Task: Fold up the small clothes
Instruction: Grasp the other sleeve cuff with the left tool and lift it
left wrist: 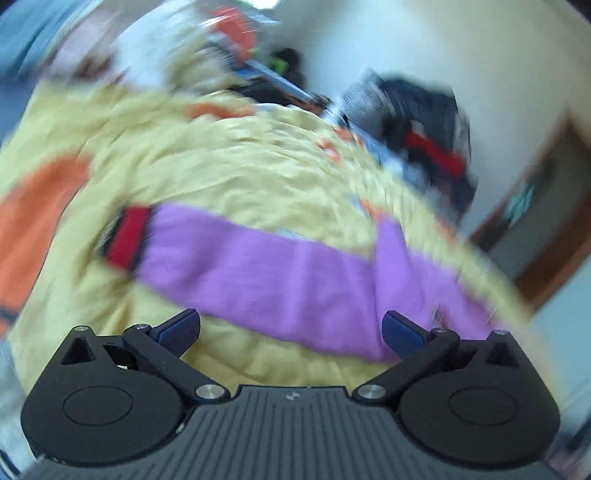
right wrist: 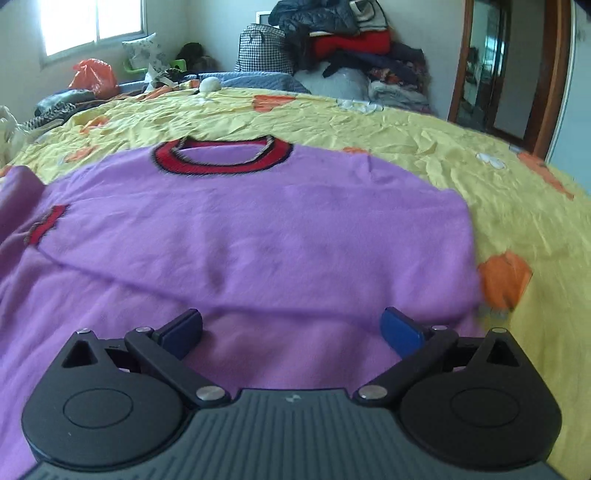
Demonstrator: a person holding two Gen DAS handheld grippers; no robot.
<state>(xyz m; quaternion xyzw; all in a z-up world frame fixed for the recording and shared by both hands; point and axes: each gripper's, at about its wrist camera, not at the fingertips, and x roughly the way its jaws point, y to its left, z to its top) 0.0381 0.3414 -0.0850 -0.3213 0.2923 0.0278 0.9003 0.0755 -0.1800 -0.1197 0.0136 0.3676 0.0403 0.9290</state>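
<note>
Purple sweater (right wrist: 240, 236) lies flat on the yellow bed (right wrist: 461, 155); right tool (right wrist: 291, 328) spread wide above its hem; left tool (left wrist: 291, 326) likewise spread, its view blurred; no containers discernible.

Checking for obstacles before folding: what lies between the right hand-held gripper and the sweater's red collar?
Only the purple sweater itself lies between the right hand-held gripper and the red collar, per the right wrist view.

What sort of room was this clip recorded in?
Most likely a lived-in bedroom. A purple sweater lies on a bed covered by a yellow sheet, with a pillow by the window and a heap of clothes and bedding piled against the far wall.
</note>
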